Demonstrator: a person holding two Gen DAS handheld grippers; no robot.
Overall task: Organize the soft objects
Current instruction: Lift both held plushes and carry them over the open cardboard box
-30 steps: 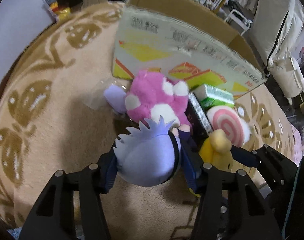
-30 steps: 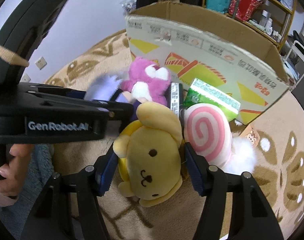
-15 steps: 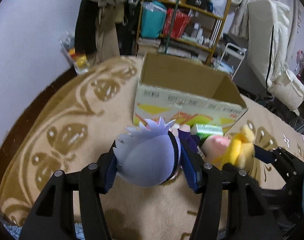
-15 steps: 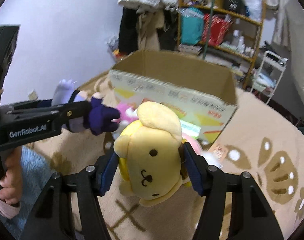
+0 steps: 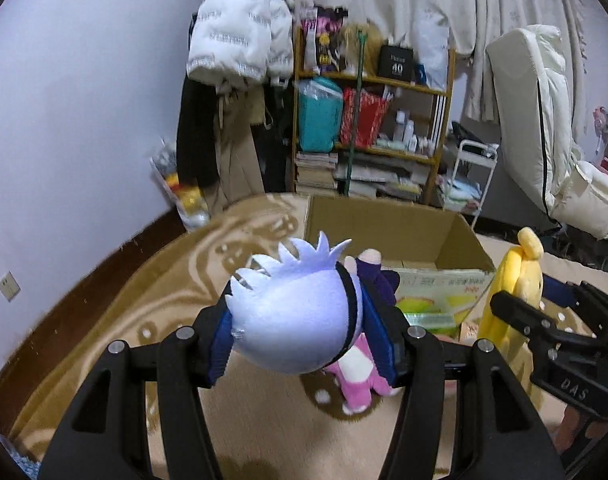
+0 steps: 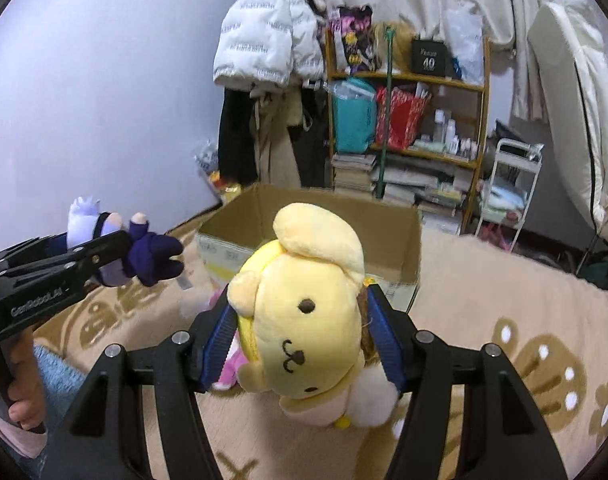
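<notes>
My left gripper [image 5: 304, 340] is shut on a lilac spiky-haired plush doll [image 5: 291, 320] with dark purple clothes, held up in the air in front of an open cardboard box [image 5: 384, 224]. My right gripper [image 6: 299, 336] is shut on a yellow dog plush [image 6: 304, 312], also held high before the box [image 6: 316, 216]. The doll shows at the left of the right wrist view [image 6: 119, 248], and the dog plush at the right of the left wrist view [image 5: 516, 292]. A pink plush [image 5: 358, 376] lies on the carpet below.
A beige patterned carpet [image 6: 504, 320] covers the floor. A green packet [image 5: 428, 318] lies against the box front. Behind the box stand a cluttered wooden shelf [image 5: 372, 120], a white trolley [image 6: 512, 184], hanging coats [image 5: 235, 40] and a white mattress [image 5: 544, 120].
Both grippers have risen from the pile on the carpet with their plush toys. The views now look over the box rim and into the room.
</notes>
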